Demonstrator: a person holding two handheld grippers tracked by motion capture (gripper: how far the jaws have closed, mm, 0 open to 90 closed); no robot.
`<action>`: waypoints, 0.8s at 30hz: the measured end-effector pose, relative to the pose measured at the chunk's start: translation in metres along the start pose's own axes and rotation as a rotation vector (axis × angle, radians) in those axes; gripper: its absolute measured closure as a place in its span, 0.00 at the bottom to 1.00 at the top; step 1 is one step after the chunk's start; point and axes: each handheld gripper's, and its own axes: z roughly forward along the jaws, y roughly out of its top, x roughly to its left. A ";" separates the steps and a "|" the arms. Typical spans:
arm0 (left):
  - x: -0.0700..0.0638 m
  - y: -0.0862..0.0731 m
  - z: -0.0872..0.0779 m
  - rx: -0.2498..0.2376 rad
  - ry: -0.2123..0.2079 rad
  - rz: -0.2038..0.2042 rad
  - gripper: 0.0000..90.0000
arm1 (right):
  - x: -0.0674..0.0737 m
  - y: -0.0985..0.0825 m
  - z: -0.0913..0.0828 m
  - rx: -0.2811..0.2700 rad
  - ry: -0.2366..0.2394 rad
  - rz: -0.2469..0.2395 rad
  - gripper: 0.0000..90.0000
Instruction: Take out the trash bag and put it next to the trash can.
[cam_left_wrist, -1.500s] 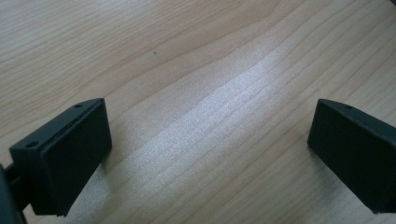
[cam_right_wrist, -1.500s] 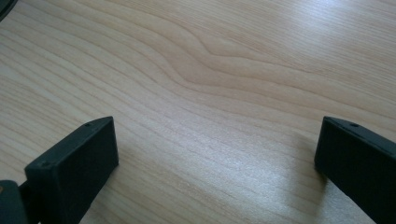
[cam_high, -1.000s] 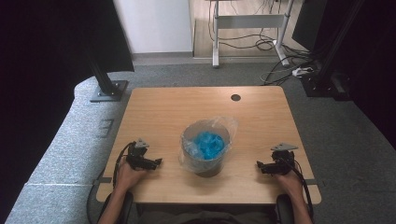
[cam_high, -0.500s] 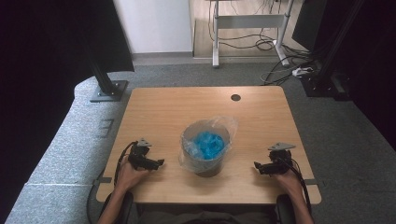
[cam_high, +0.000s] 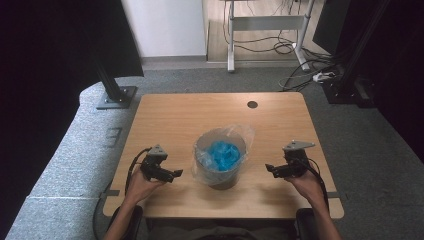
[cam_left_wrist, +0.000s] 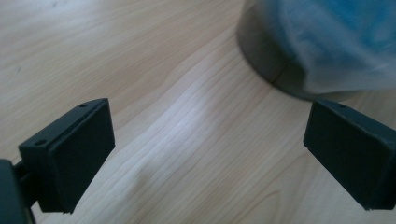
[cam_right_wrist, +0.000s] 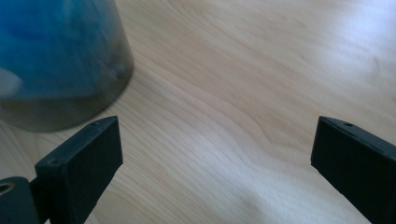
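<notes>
Near the front edge of the light wooden desk, the left gripper and the right gripper are hovering with jaws spread wide and holding nothing, so by my judgement no grasp is under way yet and the whole job is lying ahead. Between them, the small grey bucket lined with a clear plastic bag and holding crumpled blue material is standing untouched near mid-desk. Farther off, the high view is showing grey carpet and cables, while the gripper views are showing the bucket's blurred wall close by.
</notes>
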 end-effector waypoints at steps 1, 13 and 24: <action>-0.003 0.003 -0.001 0.001 -0.009 0.014 0.02 | 0.002 0.004 0.000 -0.005 0.009 -0.008 0.02; -0.035 0.030 -0.005 -0.006 -0.079 0.111 0.02 | 0.014 0.047 -0.009 -0.040 0.067 -0.050 0.02; -0.048 0.033 0.010 0.025 -0.126 0.132 0.03 | 0.028 0.087 -0.005 -0.067 0.129 -0.082 0.04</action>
